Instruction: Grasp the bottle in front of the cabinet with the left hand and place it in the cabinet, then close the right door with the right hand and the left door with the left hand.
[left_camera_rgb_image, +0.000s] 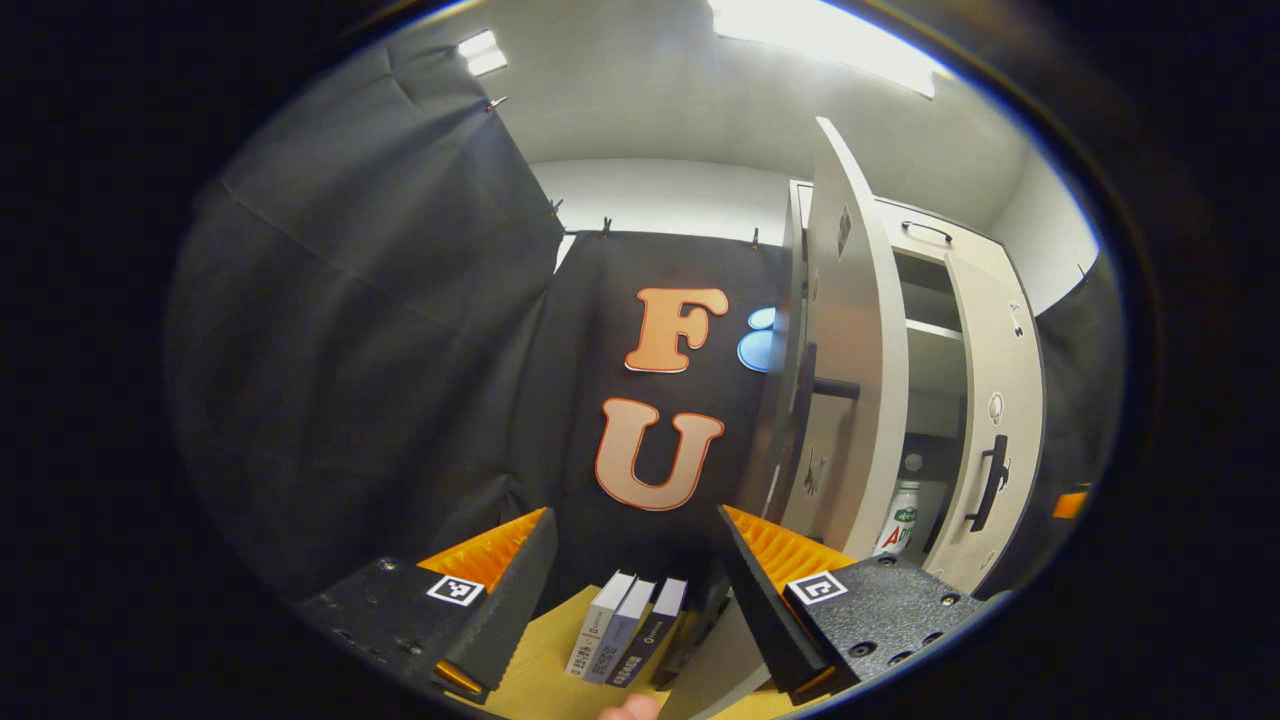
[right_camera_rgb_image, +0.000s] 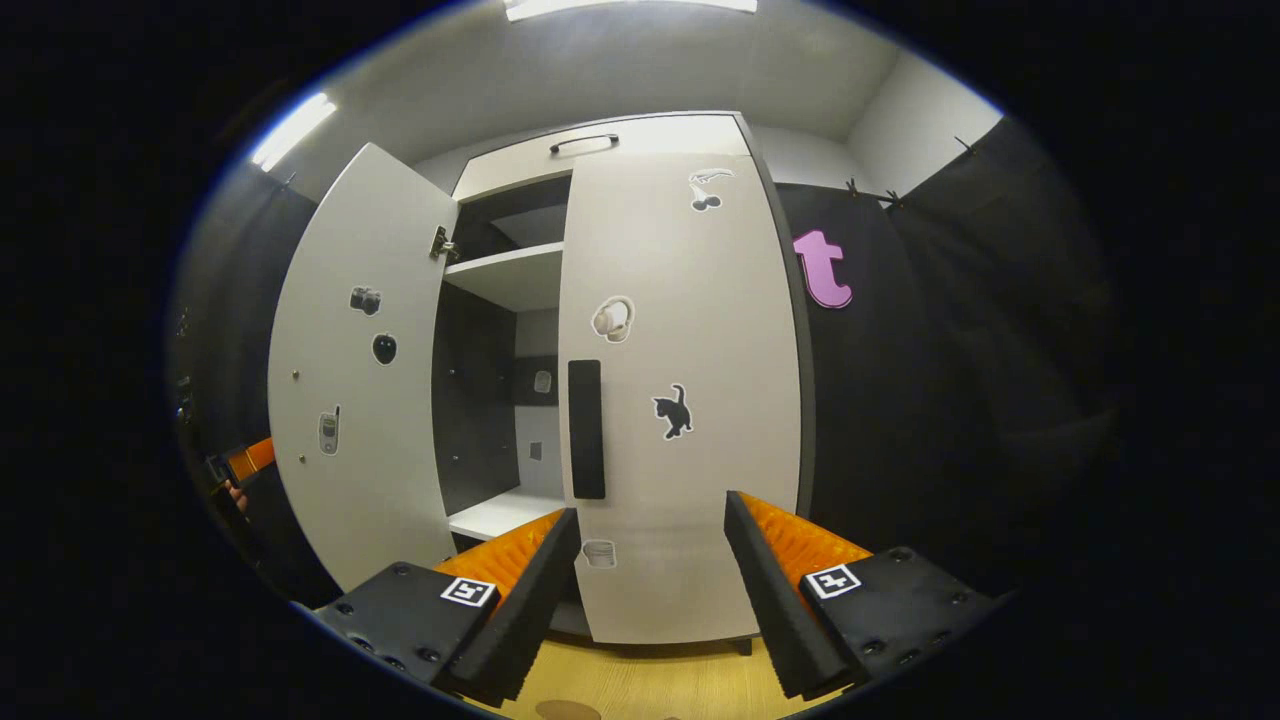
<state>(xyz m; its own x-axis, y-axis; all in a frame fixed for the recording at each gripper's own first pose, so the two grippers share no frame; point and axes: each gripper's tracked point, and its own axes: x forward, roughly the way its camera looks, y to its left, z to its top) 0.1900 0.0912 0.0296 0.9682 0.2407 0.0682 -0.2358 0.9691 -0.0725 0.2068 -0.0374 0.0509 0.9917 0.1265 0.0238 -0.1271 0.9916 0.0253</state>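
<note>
While both grippers gape empty | bottle (left_camera_rgb_image: 900, 520) stands inside cabinet (right_camera_rgb_image: 510, 275), label partly hidden | right door (right_camera_rgb_image: 680, 400) shut

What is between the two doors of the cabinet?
In the right gripper view, a dark gap between the left door and right door shows white shelves. In the left gripper view, the bottle stands there.

Pale wooden floor (right_camera_rgb_image: 650, 685), white cabinet (right_camera_rgb_image: 690, 560) standing on it — bottle (left_camera_rgb_image: 898, 520) upright on cabinet's bottom shelf (right_camera_rgb_image: 500, 512)
</note>
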